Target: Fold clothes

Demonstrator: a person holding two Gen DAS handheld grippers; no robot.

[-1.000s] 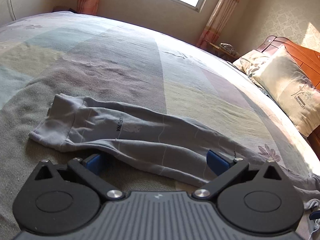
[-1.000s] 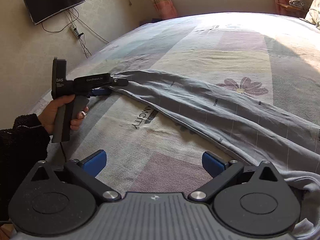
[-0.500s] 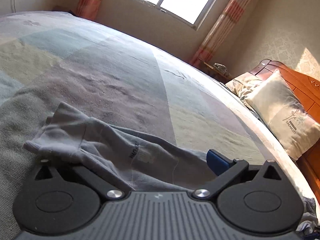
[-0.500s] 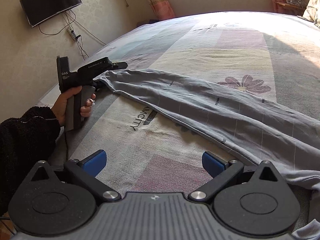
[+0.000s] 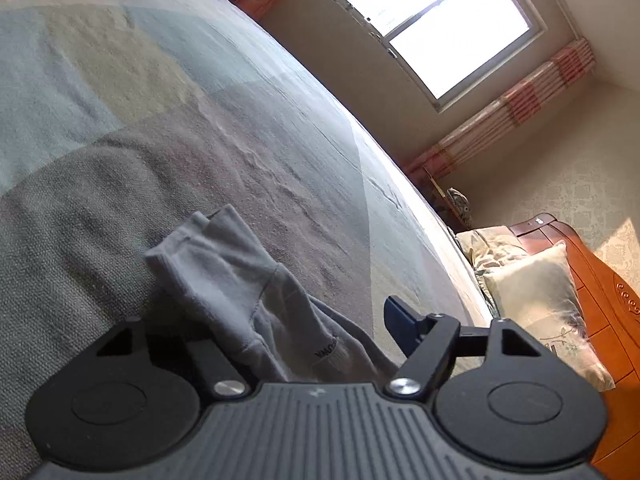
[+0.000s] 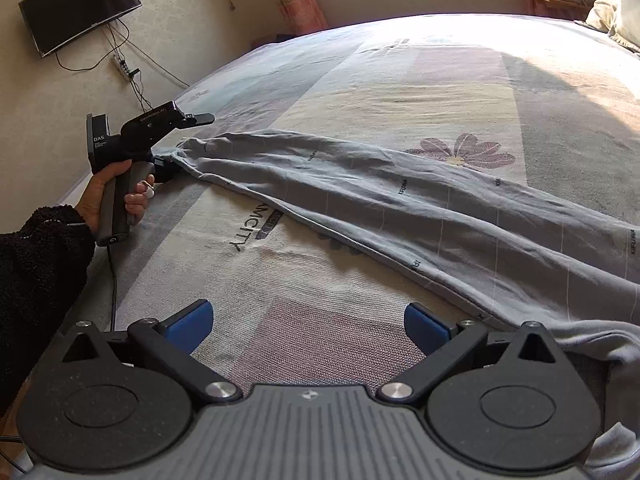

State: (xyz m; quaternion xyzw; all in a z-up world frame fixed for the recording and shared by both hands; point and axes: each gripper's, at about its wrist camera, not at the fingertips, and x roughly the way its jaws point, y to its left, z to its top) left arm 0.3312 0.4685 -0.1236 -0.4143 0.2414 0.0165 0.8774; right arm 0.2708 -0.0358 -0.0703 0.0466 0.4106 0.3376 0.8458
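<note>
A pair of grey trousers [image 6: 400, 208] with small printed letters stretches across the bed from lower right to upper left. Its cuffed end [image 5: 224, 268] lies between the fingers of my left gripper [image 5: 292, 320] and drapes over the left finger, hiding it. The right blue finger [image 5: 400, 320] stands wide apart, so this gripper is open. In the right wrist view the left gripper [image 6: 188, 144] is rolled on its side, held by a hand [image 6: 108, 192]. My right gripper [image 6: 306, 324] is open above bare bedspread, with the trousers just off its right finger.
The patchwork bedspread [image 6: 400, 80] covers the whole bed. Pillows [image 5: 540, 300] and a wooden headboard [image 5: 608, 304] are at the right in the left wrist view. A wall television [image 6: 80, 4] and hanging cables [image 6: 128, 68] are at the left.
The left gripper has pushed forward, risen and rolled sideways; the trouser end now lies over its left finger and is slightly raised. The right gripper has barely moved.
</note>
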